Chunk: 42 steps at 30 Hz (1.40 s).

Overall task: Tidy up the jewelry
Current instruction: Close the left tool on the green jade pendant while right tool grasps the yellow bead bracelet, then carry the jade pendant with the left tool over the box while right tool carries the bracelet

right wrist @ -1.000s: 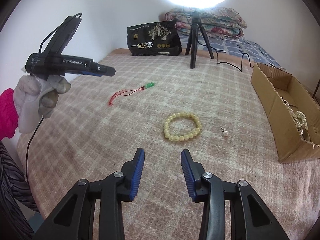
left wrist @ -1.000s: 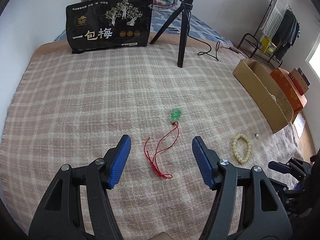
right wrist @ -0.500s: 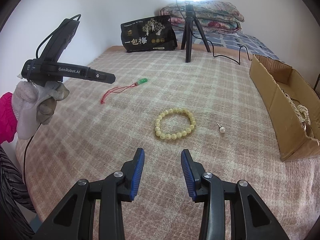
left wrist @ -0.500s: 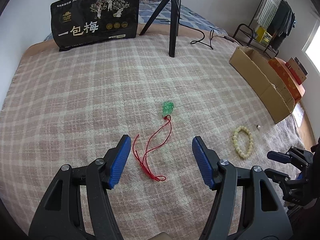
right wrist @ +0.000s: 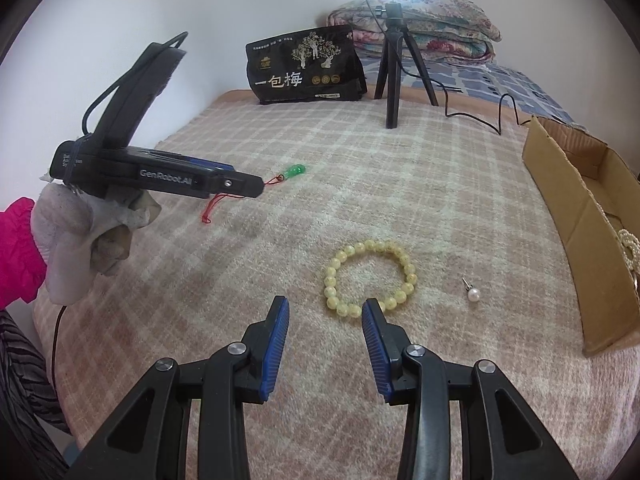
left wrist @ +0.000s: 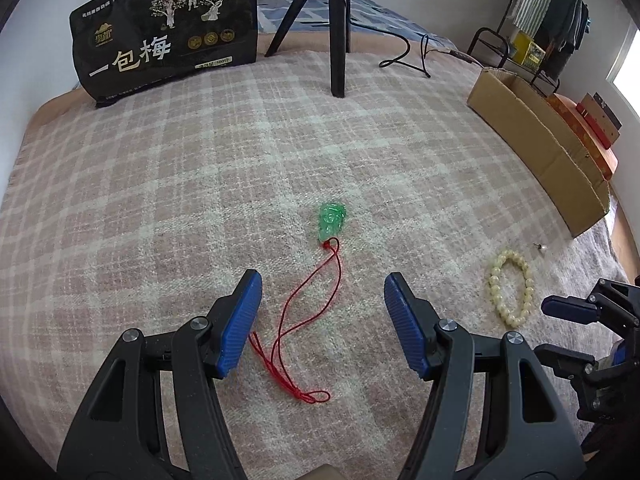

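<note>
A green pendant (left wrist: 331, 220) on a red cord (left wrist: 312, 320) lies on the plaid blanket (left wrist: 200, 184). My left gripper (left wrist: 323, 284) hovers open over the cord, whose loops run between its blue fingers without touching them. A yellow bead bracelet (right wrist: 408, 268) lies just ahead of my right gripper (right wrist: 324, 308), which is open and empty, its right finger close to the beads. A pearl stud (right wrist: 474, 294) sits right of the bracelet. In the right wrist view the left gripper (right wrist: 258, 189), held by a gloved hand (right wrist: 80, 240), hides part of the cord beside the pendant (right wrist: 295, 170).
An open cardboard box (right wrist: 572, 200) with a pearl necklace (right wrist: 630, 244) inside stands at the right edge of the bed. A black printed bag (left wrist: 168, 36) and a ring-light tripod (left wrist: 338, 32) stand at the back. The tripod's cable (right wrist: 476, 116) trails towards the box.
My left gripper has come down and forward, so the pendant and cord look larger and the cord sits between its fingers. My right gripper has moved closer to the bracelet.
</note>
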### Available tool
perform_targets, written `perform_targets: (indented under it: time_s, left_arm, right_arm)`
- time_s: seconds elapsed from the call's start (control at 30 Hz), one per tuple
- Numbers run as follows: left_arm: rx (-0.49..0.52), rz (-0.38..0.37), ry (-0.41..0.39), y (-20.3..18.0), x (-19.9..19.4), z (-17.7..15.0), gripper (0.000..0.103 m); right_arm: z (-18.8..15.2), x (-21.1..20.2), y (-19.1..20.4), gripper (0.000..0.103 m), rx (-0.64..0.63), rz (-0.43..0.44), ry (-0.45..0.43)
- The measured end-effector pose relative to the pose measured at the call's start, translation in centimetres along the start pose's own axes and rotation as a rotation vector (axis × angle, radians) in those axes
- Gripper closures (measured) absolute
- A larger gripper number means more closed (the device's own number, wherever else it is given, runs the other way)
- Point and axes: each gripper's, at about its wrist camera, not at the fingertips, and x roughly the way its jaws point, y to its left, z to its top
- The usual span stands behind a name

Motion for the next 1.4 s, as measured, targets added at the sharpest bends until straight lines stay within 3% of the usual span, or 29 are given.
perform_targets:
  time_s: [0.13,0.43,0.53,0.67,0.73,0.93,1.13,1.4]
  left_arm:
    - [0.015,0.025,0.021,-0.1,1.4,0.2,0.046]
    - [0.009,0.016,0.001,-0.2,2.9,2.4,0.046]
    - [0.037,0.027,0.0,-0.5,3.5,2.6,0.054]
    - [0.052,0.037,-0.013,-0.6,3.6,2.7,0.083]
    - [0.048,0.037,-0.018,-0.5,3.6,2.7,0.089]
    - [0.028,0.032,-0.02,-0.2,3.4,2.7,0.089]
    - [0.013,0.03,-0.022,0.1,2.8,2.3,0.089]
    - [0.004,0.027,-0.029,0.3,1.6,1.9,0.089]
  right_arm:
    - [0.5,1.0,0.2,0.064,-0.013,-0.013,0.018]
    - [0.9,3.1,0.7,0.064,-0.046,-0.053,0.062]
    - [0.6,3.4,1.0,0.063,-0.079,-0.07,0.076]
    - [0.6,3.6,0.9,0.068,-0.089,-0.069,0.083]
    - [0.6,3.6,0.9,0.073,-0.09,-0.074,0.083]
    - [0.8,3.7,1.0,0.095,-0.098,-0.085,0.097]
    - [0.9,3.5,1.0,0.098,-0.089,-0.092,0.098]
    - [0.9,2.3,-0.2,0.098,-0.007,-0.033,0.075]
